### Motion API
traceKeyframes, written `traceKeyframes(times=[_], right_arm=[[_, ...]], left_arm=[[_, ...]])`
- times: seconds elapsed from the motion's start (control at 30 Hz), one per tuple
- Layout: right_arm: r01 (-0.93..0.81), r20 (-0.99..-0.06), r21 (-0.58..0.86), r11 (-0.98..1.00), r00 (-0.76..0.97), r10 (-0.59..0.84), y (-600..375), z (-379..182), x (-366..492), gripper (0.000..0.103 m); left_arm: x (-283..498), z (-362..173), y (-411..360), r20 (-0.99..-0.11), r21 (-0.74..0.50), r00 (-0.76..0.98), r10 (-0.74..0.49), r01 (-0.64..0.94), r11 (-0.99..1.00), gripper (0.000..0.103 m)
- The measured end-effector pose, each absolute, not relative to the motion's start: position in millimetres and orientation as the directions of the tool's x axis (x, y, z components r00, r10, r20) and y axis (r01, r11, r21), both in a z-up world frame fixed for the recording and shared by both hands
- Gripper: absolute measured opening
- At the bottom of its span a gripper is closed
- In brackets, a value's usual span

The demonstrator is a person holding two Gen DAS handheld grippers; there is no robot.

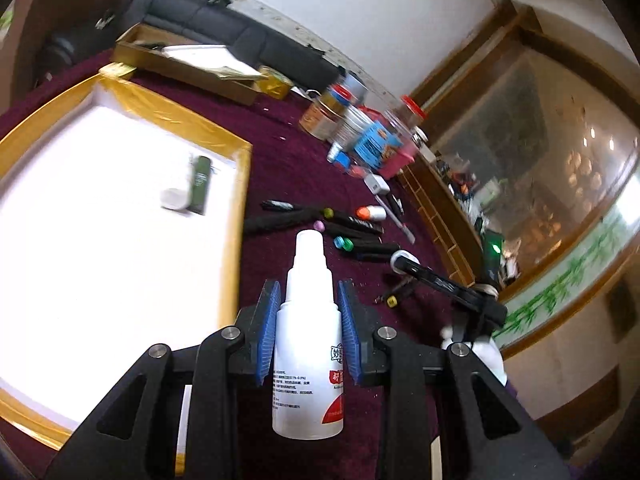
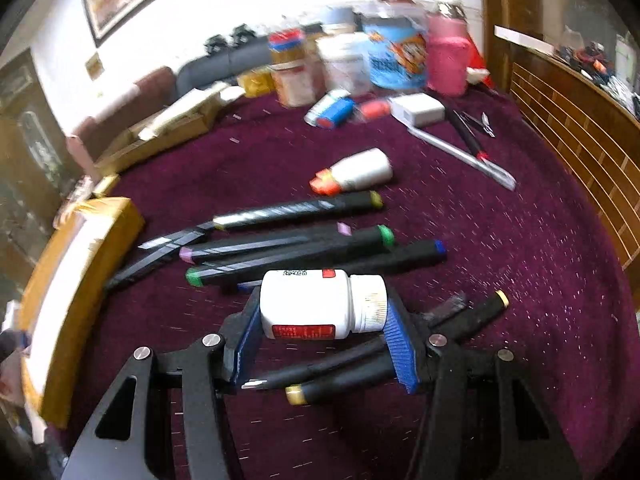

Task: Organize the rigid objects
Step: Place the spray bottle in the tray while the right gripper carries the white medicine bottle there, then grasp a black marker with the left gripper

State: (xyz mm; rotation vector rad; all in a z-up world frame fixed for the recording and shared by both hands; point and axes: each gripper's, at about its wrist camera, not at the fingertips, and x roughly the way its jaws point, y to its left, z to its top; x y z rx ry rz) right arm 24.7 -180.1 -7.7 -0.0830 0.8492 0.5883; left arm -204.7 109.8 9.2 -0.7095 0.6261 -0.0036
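Observation:
My left gripper [image 1: 308, 300] is shut on a white spray bottle [image 1: 308, 340] with a red label, held upright above the maroon cloth, right of the gold-rimmed white tray [image 1: 236, 184]. The tray holds a dark green tube [image 1: 200, 184] and a white cap-like item [image 1: 175, 198]. My right gripper [image 2: 320, 312] is shut on a white pill bottle [image 2: 320, 304], held sideways across its blue pads [image 2: 400, 344], just above several black markers [image 2: 304, 236] with coloured caps. The right gripper also shows at the right in the left wrist view [image 1: 448, 280].
A small white bottle with orange cap [image 2: 352, 174] lies beyond the markers. Jars and containers [image 2: 396, 56] crowd the far edge, with a white charger block [image 2: 418, 110], a utility knife [image 2: 464, 154] and pens. A cardboard box [image 1: 188, 62] lies behind the tray. A wooden rail [image 2: 572, 136] borders the right.

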Motion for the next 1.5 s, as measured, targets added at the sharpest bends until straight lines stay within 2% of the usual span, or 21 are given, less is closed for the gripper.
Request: traceKeyframes(times=[0.1,0.3,0.53,0.77,1.03,1.1,1.17,1.33,1.4,1.5], right_arm=[[-0.591,-0.702,0.190,0.784,0.476,0.529,-160.8,10.2,6.1,0.051],[-0.735,-0.688,0.208,0.645,0.358,0.631,-77.5,25.6,-29.6,0.051],[-0.855,-0.729,0.050,0.517,0.322,0.604,34.8,18.8,-74.5,0.051],[-0.913,-0.771,-0.079,0.400,0.310,0.556,107.5,0.6,-98.3,0.051],[-0.934,-0.804,-0.261,0.244,0.351,0.481,156.2,-21.3,-103.6,0.051],[-0.938,-0.818,-0.276,0.210,0.344,0.461,166.6,-24.4,-99.2,0.051],[-0.934,-0.819,-0.299,0.198,0.357,0.449,172.7,-26.7,-95.7,0.052],[-0.933,-0.807,-0.283,0.221,0.356,0.471,169.1,-19.5,-88.7,0.055],[-0.932,-0.797,-0.250,0.261,0.351,0.492,156.1,-10.8,-82.8,0.055],[-0.916,-0.763,-0.185,0.355,0.362,0.535,122.1,6.1,-70.1,0.055]], left_arm=[[-204.0,10.9,134.0,-0.577,-0.584,0.800,-0.168,-0.260,0.769,0.027],[-171.6,13.5,183.1,-0.677,-0.442,0.735,-0.043,-0.358,0.823,0.027],[-124.7,-26.4,249.4,-0.710,-0.528,0.699,-0.084,-0.450,0.720,0.027],[-105.6,-49.7,275.0,-0.732,-0.550,0.677,-0.079,-0.518,0.656,0.027],[-143.8,-30.4,283.0,-0.663,-0.622,0.746,-0.063,-0.503,0.600,0.028],[-155.8,-22.7,280.7,-0.632,-0.649,0.772,-0.063,-0.483,0.588,0.034],[-168.0,-18.1,279.4,-0.612,-0.672,0.788,-0.067,-0.473,0.570,0.044],[-186.3,-8.5,272.4,-0.592,-0.676,0.804,-0.058,-0.456,0.579,0.048],[-191.8,-6.9,269.9,-0.590,-0.675,0.806,-0.049,-0.458,0.579,0.053],[-197.6,-8.0,265.7,-0.586,-0.683,0.809,-0.052,-0.459,0.568,0.055]])
